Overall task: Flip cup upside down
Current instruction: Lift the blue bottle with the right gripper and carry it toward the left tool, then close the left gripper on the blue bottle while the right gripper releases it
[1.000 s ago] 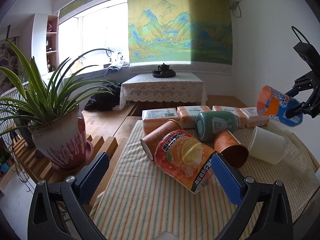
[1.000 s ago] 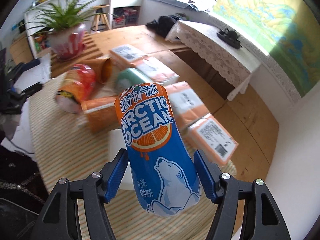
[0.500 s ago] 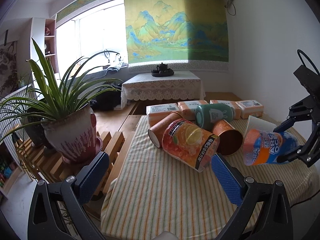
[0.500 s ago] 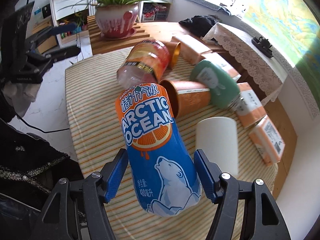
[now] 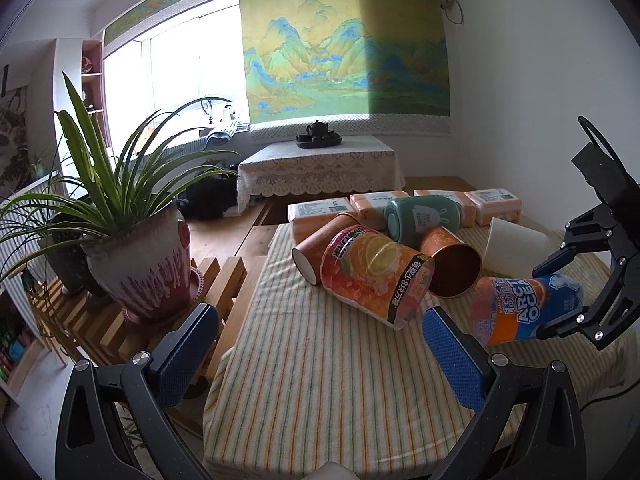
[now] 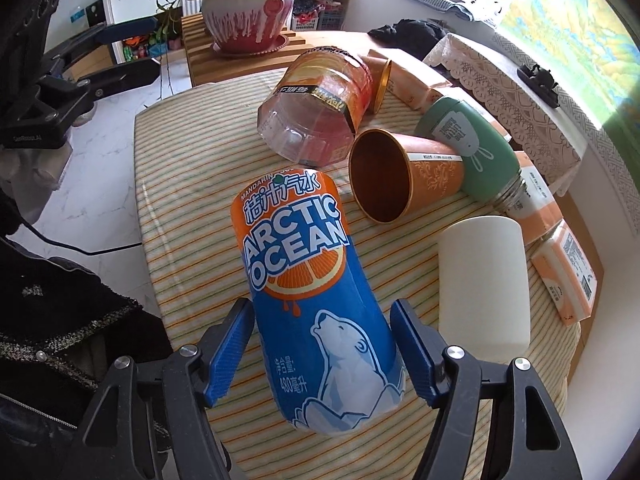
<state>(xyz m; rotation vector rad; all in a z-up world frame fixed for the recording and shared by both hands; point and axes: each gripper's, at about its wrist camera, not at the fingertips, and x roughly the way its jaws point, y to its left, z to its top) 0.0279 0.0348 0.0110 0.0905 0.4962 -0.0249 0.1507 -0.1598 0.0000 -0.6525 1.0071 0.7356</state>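
the striped table (image 5: 320, 380) is the biggest thing i have to work around, and it's crowded at the far side: a clear orange-label tub (image 6: 316, 108) lies on its side, a brown paper cup (image 6: 404, 176) lies with its mouth toward my right camera, a green flask (image 6: 468, 152) leans behind it, and a white cup (image 6: 482, 284) lies just beside my right fingers. the near part of the cloth is bare, which i judge is why i'm bringing the cup there for setting down.

the arctic ocean cup (image 6: 316, 304) is the one i'm flipping. my right gripper (image 6: 322, 356) is clamped across its lower blue part, pads pressing both sides, and the cup is tilted, orange end pointing away and down toward the cloth. from the left view it hangs just over the table, near the brown cup; whether it touches, i cannot tell. gripping low on the body leaves the far end free to land first.

my left gripper (image 5: 320, 344) hangs spread wide with nothing between its pads, waiting near the table edge, out of the way.
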